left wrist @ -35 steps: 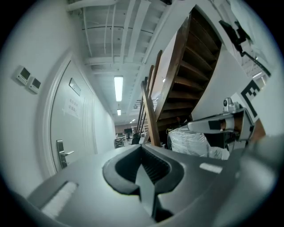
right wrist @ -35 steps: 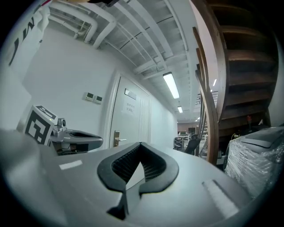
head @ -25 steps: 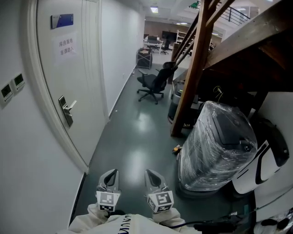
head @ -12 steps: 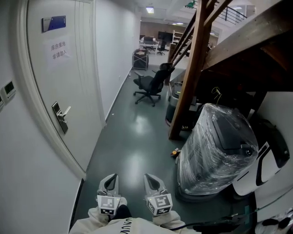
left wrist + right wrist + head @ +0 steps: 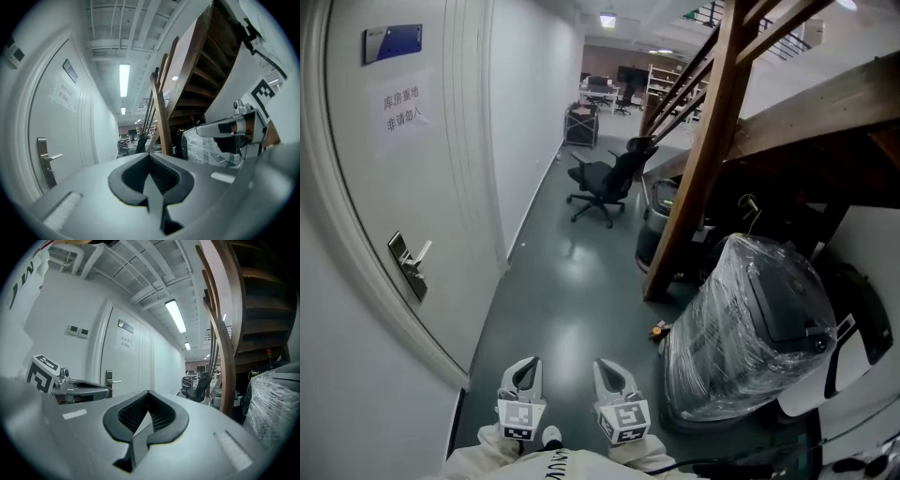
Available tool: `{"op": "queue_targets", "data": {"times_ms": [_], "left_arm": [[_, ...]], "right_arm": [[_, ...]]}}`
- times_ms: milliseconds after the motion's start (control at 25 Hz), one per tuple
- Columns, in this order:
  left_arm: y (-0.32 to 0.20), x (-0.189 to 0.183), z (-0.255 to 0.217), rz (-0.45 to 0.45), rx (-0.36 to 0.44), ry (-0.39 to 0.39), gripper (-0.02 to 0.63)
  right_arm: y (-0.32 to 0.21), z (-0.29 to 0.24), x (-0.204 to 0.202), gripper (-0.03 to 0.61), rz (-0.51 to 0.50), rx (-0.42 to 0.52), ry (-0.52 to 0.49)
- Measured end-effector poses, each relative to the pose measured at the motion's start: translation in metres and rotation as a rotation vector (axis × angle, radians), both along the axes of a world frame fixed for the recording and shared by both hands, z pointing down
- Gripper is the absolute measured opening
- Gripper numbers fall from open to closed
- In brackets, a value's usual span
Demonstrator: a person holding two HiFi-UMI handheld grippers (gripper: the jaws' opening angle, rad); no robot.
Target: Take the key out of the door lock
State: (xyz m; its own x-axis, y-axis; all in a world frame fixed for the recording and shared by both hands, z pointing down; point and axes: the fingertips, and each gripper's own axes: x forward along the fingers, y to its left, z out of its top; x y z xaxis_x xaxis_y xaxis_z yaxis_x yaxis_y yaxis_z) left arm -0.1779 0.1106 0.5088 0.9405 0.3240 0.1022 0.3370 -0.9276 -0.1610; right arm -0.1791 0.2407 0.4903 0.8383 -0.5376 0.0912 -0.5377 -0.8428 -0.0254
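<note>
The door lock (image 5: 408,265) is a slim metal plate with a lever handle, set at the near edge of the white door (image 5: 441,187), about halfway up. The key itself is too small to make out in any view. The lock stands well apart from both grippers, off to their left.

High on the door are a blue plaque (image 5: 392,42) and, below it, a paper notice (image 5: 403,108) with 2 rows of Chinese characters; the plaque's print is not legible.

The left gripper (image 5: 525,367) and the right gripper (image 5: 611,371) sit side by side low over the dark green floor (image 5: 572,300), each with its jaws pressed together and nothing between them.

Across the corridor stand a plastic-wrapped machine (image 5: 750,323) and a slanting wooden stair post (image 5: 698,159). A black office chair (image 5: 602,178) sits further down the floor. None of these lies between the grippers and the door.
</note>
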Motion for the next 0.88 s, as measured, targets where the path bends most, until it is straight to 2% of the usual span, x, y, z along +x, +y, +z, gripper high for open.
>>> {"op": "queue_targets", "data": {"times_ms": [360,600,880], "left_arm": [[-0.057,0.092,-0.006,-0.01,-0.004,0.006,0.0],[-0.08,0.124,0.0,-0.019,-0.025,-0.001,0.0],[-0.075,0.151,0.013,-0.001,-0.044,-0.025,0.0]], "right_arm": [[-0.061,-0.002,0.09,0.0,-0.021,-0.017,-0.005],[-0.087,-0.003,0.121,0.0,-0.037,-0.034,-0.009],[-0.087,0.011,0.149,0.0,-0.026,-0.052,-0.042]]}}
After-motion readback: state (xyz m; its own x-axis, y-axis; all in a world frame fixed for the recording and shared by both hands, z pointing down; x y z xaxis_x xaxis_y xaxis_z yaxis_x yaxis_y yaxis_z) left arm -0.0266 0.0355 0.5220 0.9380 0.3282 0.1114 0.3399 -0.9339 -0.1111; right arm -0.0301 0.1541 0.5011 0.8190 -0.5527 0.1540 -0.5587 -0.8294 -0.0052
